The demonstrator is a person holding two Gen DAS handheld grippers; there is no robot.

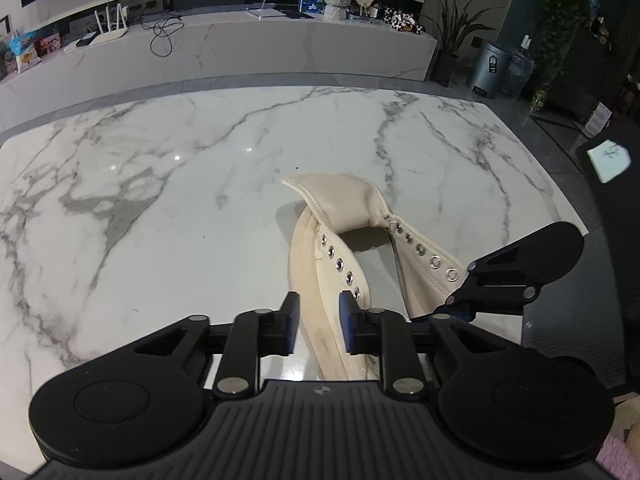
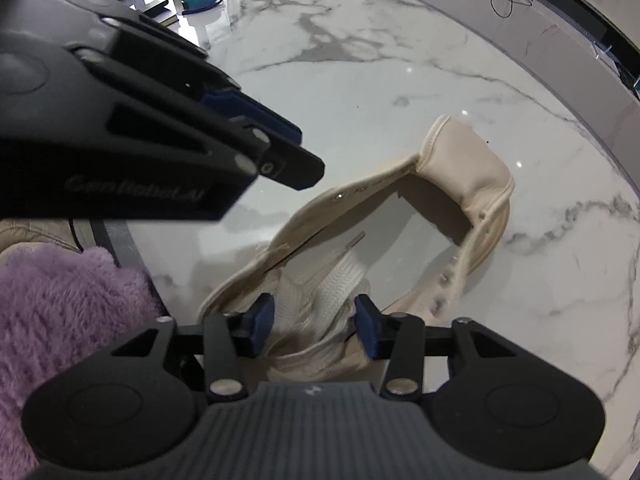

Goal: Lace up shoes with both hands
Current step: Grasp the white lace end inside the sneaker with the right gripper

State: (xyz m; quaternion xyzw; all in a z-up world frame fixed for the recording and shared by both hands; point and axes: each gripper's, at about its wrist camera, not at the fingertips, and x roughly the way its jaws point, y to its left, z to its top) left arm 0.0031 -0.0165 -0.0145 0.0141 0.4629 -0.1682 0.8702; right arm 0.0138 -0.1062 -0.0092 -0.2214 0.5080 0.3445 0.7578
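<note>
A cream high-top shoe (image 1: 352,204) lies spread open on the marble table (image 1: 180,200), with a row of metal eyelets on each flap. My left gripper (image 1: 319,322) hovers over the left eyelet flap with a narrow gap between its blue pads. The flap's edge runs through that gap and neither pad presses on it. In the right wrist view the same shoe (image 2: 472,176) shows its inside. A flat white lace (image 2: 344,276) lies bunched at the near end. My right gripper (image 2: 314,322) stands wide over the lace and is not clamped on it. My left gripper (image 2: 300,156) looms at the upper left.
A fuzzy purple sleeve (image 2: 60,320) sits at the table's near edge. Beyond the table's far edge stands a low marble cabinet (image 1: 240,48) with a router, cables and toys. At the far right are a grey bin (image 1: 490,66) and a potted plant (image 1: 452,28).
</note>
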